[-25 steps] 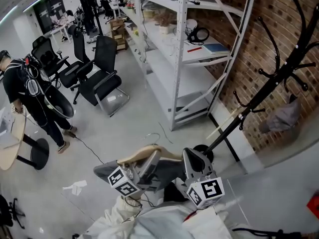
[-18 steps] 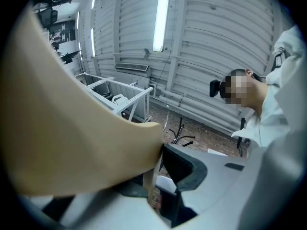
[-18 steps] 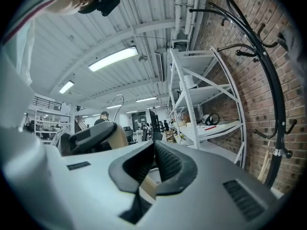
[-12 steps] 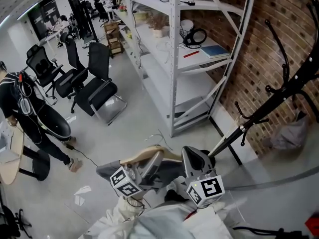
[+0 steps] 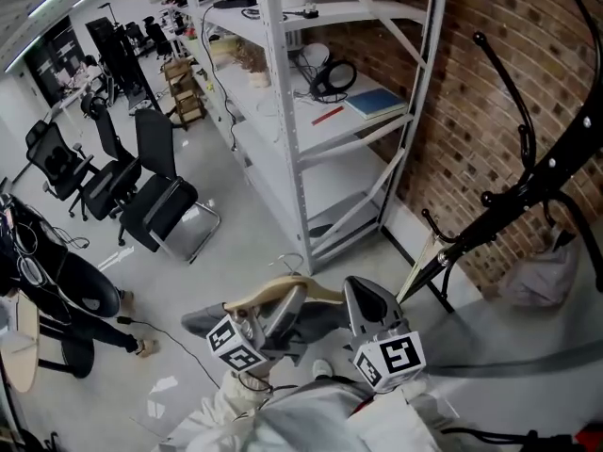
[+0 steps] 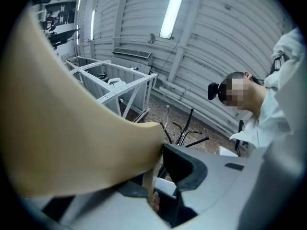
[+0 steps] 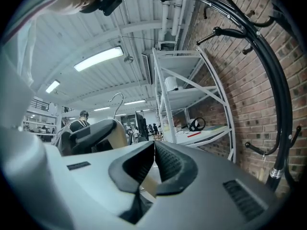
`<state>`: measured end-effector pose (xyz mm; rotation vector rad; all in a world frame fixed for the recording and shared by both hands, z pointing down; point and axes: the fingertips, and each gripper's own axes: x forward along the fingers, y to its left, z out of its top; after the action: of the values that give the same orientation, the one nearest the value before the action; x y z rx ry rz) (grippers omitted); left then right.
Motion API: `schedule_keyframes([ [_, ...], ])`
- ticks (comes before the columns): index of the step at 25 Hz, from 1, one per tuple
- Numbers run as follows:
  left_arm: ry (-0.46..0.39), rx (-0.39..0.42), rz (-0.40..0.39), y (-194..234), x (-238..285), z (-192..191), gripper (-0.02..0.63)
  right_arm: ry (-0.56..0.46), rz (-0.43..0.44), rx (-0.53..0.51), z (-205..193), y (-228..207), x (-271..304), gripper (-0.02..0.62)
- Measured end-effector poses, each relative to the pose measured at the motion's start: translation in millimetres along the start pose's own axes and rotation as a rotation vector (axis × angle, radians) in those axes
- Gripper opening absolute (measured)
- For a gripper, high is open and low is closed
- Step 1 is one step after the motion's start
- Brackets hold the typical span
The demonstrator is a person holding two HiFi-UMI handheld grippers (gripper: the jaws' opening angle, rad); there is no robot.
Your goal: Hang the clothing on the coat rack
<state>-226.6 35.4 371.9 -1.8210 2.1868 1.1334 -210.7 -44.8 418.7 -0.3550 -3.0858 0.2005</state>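
A wooden hanger (image 5: 279,289) with a wire hook (image 5: 294,258) is held low in the head view, and white clothing (image 5: 301,420) hangs below it. My left gripper (image 5: 285,301) is shut on one arm of the hanger (image 6: 72,128), whose wood fills the left gripper view. My right gripper (image 5: 362,298) is shut on the other side; a beige strip of the hanger (image 7: 149,186) sits between its closed jaws (image 7: 154,150). The black coat rack (image 5: 528,188) stands to the right against the brick wall, apart from the hanger, and its curved arms (image 7: 276,80) rise at the right gripper view's right edge.
A white metal shelving unit (image 5: 311,111) holding headphones and a book stands ahead. Black office chairs (image 5: 160,205) are at the left, and a person (image 5: 47,281) stands at the far left. A grey bundle (image 5: 542,271) lies by the rack's base at the brick wall (image 5: 471,83).
The head view has swung right and closer: shelving and chairs slid left, and the coat rack looms larger at the right. Both grippers keep the same hold on the hanger.
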Motion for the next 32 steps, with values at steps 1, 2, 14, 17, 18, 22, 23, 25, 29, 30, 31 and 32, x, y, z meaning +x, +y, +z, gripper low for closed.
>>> schedule_keyframes([
  [1,0.004,-0.005,-0.011,3.1,6.1,-0.8,0.103,-0.005,-0.009,0.0,1.4,-6.0,2.6,0.025],
  [2,0.009,-0.011,-0.022,6.0,11.7,-2.0,0.103,-0.009,-0.019,0.002,2.5,-11.8,4.8,0.025],
  [14,0.113,-0.142,-0.186,40.8,59.4,-21.7,0.103,-0.004,-0.239,-0.005,1.4,-55.9,15.3,0.025],
  [17,0.153,-0.195,-0.253,51.7,68.7,-20.9,0.103,-0.014,-0.332,-0.008,4.3,-60.6,20.7,0.025],
  [18,0.165,-0.212,-0.274,55.1,70.8,-20.1,0.103,-0.016,-0.363,-0.007,4.3,-60.7,22.2,0.025],
  [22,0.208,-0.273,-0.349,66.0,75.4,-16.8,0.103,-0.017,-0.463,-0.007,2.1,-57.5,28.9,0.025],
  [23,0.219,-0.286,-0.364,67.9,75.6,-16.6,0.103,-0.019,-0.486,-0.007,2.0,-56.0,29.8,0.025],
  [25,0.247,-0.311,-0.397,69.4,76.0,-18.4,0.103,-0.022,-0.536,-0.008,2.1,-53.2,28.6,0.025],
  [29,0.3,-0.35,-0.474,64.1,78.8,-24.5,0.103,-0.029,-0.637,-0.011,2.4,-51.7,19.6,0.025],
  [30,0.311,-0.358,-0.493,62.1,79.5,-26.1,0.103,-0.032,-0.661,-0.012,2.6,-51.2,16.9,0.025],
  [31,0.323,-0.367,-0.511,60.1,80.0,-27.8,0.103,-0.035,-0.685,-0.013,2.8,-50.4,13.8,0.025],
  [32,0.336,-0.377,-0.53,57.7,80.1,-29.8,0.103,-0.038,-0.711,-0.014,2.8,-49.1,10.1,0.025],
])
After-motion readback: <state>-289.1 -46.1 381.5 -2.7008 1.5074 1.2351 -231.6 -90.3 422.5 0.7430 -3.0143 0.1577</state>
